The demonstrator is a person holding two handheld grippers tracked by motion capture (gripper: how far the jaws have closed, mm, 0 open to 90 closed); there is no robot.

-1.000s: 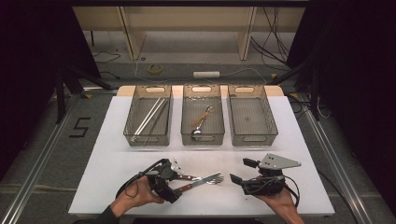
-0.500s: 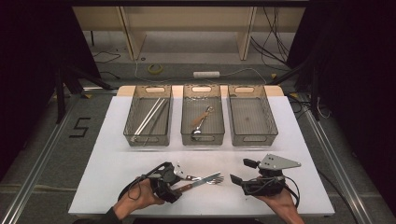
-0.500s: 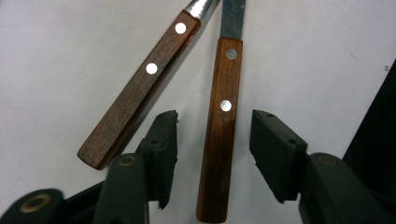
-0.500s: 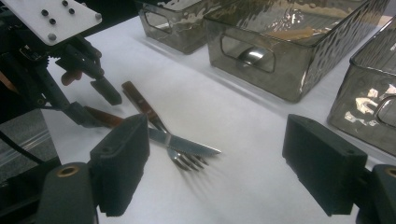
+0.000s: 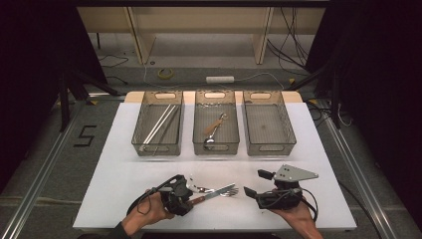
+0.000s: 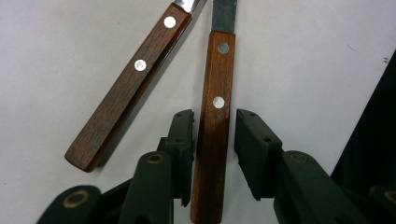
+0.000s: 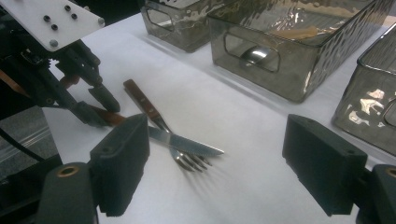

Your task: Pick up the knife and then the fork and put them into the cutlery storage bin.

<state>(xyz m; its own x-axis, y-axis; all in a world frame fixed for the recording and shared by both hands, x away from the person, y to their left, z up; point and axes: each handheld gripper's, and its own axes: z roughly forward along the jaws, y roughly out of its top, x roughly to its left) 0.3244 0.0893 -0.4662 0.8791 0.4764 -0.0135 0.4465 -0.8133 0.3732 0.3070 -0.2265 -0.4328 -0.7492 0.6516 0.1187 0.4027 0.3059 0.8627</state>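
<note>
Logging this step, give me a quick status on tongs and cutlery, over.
Left tongs closing around the knife handle, gaps either side, not clamped. Right tongs open, idle. Fork lies crossed under the knife blade.

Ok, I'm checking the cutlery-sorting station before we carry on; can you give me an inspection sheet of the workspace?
Surface: white table, clean.
Job's things: wooden-handled knife lying across a wooden-handled fork near the front edge.
Bins: left bin holds chopsticks, middle bin a spoon, right bin empty.
Clutter: nothing seen.
Grippers: left gripper has just been closing its jaws around the knife handle, small gaps remain; right gripper open, nothing between its jaws.
Cables: one trails from each gripper; more on the floor by a power strip.
Surroundings: dark curtains, floor mark "5".
</note>
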